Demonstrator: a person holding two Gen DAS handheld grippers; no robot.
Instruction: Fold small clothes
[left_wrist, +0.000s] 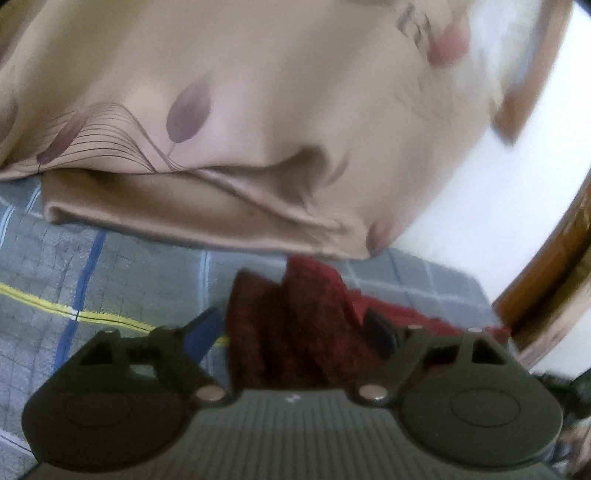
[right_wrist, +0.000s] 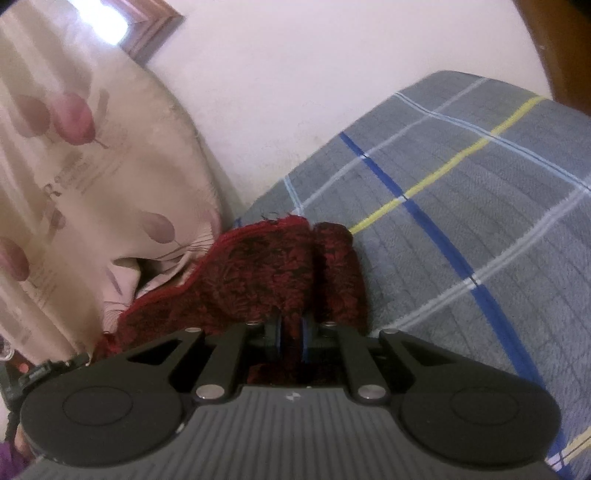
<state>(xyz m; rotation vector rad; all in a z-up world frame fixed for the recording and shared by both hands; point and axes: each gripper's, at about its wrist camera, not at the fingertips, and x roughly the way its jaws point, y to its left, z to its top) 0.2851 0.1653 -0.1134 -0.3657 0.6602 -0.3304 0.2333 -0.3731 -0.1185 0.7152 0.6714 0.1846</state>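
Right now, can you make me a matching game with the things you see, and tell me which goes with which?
Things:
1. red cloth
2. blanket
3. pillow
4. left gripper

Descriptions:
A. beige with tulip prints
B. grey with blue and yellow stripes
C. jaws spread wide
D. pinched by the right gripper

Pairs: 1-D, 2-B, 3-A, 4-C

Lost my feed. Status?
Right gripper shut on red cloth. Left gripper open around it. Floral pillow touching cloth's far edge.
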